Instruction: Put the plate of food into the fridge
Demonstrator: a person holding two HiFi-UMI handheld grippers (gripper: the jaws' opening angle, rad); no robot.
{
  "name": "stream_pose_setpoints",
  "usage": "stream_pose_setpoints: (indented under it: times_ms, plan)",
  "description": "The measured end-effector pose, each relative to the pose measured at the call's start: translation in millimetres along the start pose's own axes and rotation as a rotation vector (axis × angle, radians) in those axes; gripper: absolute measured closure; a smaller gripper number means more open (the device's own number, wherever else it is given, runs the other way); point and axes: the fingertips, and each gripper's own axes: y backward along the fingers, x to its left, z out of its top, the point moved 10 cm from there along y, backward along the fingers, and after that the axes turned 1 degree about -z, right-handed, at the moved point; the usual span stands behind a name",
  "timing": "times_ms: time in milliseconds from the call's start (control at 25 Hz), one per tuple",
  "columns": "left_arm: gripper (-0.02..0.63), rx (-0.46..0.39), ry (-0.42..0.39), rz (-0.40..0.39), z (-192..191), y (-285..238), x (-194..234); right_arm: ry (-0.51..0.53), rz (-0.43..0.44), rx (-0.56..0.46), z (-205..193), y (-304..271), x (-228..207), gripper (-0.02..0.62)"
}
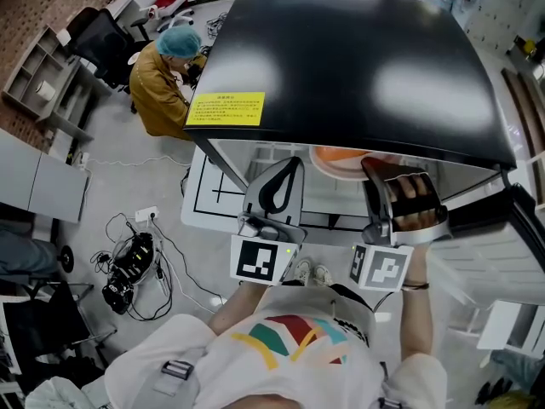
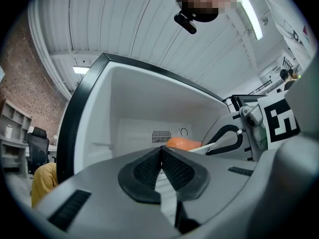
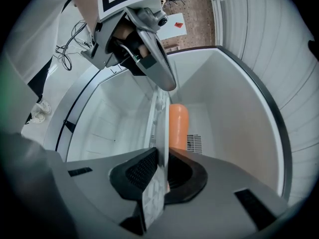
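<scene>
Where the right gripper nips plate edge — fridge walls apart

Right gripper view: the plate sits edge-on between my fingers, so I cannot see its face. Head view: the fridge top covers most of the orange food; only a sliver shows. Yellow label: print too small to read.
</scene>
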Motion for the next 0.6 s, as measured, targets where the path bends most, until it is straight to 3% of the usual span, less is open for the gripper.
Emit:
stream_pose_setpoints:
  times_ms: [360, 480, 600]
  plan:
    - [0.6, -0.01, 0.025, -0.044, -0.7, -0.7, -16.1, -0.064, -0.022, -0.08, -0.1, -0.8, -1.3, 0.557]
    - [0.6, -0.005, 0.02, -0.036, -0.3, -0.9, -14.4, -0.14, -0.022, -0.133, -3.9, 1.6, -8.4, 0.472]
    - [0.6, -0.002, 0.018, -0.021, 0.3, -2.9, -11.0, -0.146, -0.01, -0.17, -4.0, 2.9, -11.9, 0.414]
